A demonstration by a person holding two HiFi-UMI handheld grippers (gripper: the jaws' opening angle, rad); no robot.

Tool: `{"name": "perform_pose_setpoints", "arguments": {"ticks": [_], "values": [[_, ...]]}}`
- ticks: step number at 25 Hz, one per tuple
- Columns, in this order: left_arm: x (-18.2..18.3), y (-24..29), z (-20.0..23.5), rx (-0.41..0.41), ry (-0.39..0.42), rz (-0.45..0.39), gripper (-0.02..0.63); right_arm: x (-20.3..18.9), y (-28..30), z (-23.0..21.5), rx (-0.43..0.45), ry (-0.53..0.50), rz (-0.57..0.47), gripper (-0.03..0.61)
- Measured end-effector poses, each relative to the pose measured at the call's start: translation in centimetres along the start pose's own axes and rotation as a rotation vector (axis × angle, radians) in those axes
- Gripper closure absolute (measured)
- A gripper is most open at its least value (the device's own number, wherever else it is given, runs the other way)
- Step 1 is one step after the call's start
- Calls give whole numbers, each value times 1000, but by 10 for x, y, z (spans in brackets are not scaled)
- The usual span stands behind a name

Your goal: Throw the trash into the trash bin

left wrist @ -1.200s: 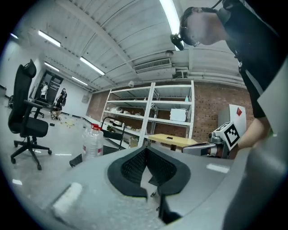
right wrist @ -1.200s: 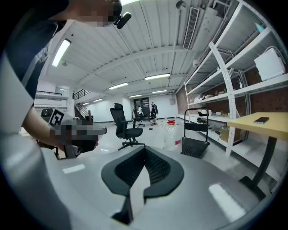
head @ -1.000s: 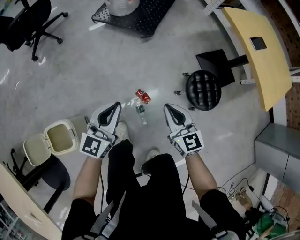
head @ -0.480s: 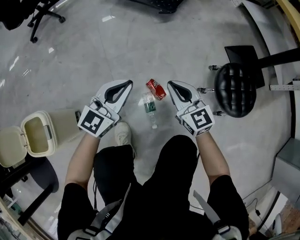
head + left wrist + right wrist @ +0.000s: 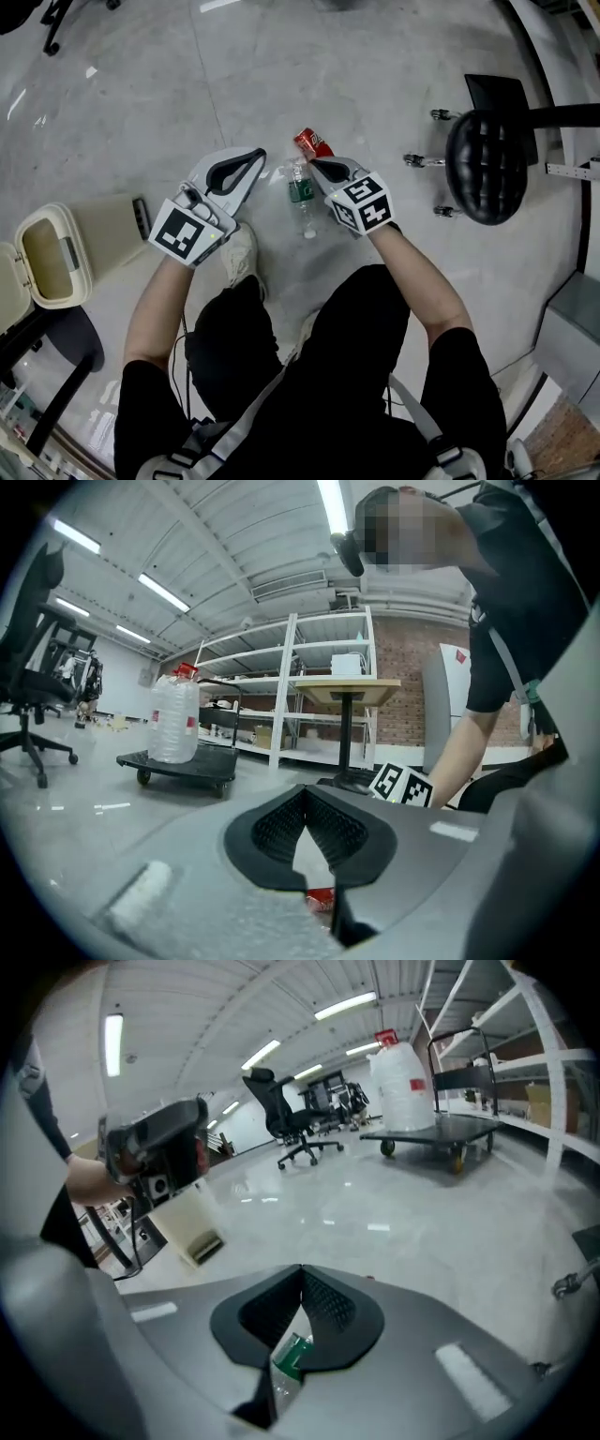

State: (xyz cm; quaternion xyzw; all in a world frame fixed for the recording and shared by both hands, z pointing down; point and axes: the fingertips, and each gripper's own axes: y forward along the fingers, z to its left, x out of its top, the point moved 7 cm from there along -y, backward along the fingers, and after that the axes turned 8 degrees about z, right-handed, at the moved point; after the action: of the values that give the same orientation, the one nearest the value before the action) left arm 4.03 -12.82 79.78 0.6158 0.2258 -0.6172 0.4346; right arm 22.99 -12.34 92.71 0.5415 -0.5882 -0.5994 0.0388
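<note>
On floor (image 5: 375, 75) btw L tongs (image 5: 259, 156) & R tongs (image 5: 315, 165), both pressed together, empty: bottle (image 5: 301, 192); can (image 5: 314, 144) by R tip.

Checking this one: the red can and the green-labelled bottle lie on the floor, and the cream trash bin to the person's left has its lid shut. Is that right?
Not quite: the lid is the mistake. The head view shows the cream trash bin with its lid flipped open, not shut. The rest holds: the red can and the green-labelled bottle lie on the floor.
</note>
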Motion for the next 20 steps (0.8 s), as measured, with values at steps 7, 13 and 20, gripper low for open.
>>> {"name": "perform_pose_setpoints", "arguments": {"ticks": [7,13,20], "values": [[-39,4,0,-14,-88,-10,612,-45,60,9,-112,207,291,407],[-55,6,-2,-56,-97,19,612,-92,96,6,-206,403,458,239],[-68,11,1,-64,-112,58,612,-109,117,3,-226,412,500,252]]}}
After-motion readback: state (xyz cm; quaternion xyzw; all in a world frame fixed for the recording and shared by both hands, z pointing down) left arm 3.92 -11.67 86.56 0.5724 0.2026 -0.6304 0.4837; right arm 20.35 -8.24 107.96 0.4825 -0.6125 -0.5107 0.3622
